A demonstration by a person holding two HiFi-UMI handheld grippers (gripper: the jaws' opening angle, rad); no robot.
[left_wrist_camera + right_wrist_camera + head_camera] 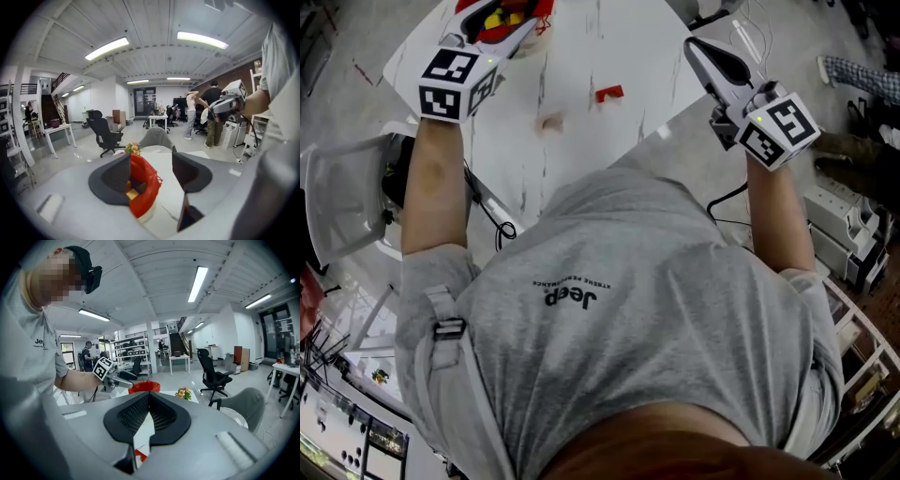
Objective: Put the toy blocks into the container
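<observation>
Sorting nearly done: a person in a grey T-shirt leans over a white worktop (581, 141) with a hand-held gripper in each hand. The red container (145, 180) stands by the worktop's far edge on the person's left, and yellow toy blocks (502, 19) already lie inside it; how many is not clear.

The left gripper (150, 172) hangs just over the container's rim, its jaws released and standing well apart. There is nothing between them but the view down to the container and the bare worktop, which suggests this hand has no block to deliver.

1 red block (609, 93) lies loose near the middle of the worktop, well apart from the container. It is the only piece seen outside it.

The right gripper (149, 399) hovers at the worktop's right edge, its jaws clenched tip to tip on nothing. The red block shows low beneath them, near but untouched.

By the look of it, what is left is that 1 block: the right jaws must part, take it and carry it across to the container.
</observation>
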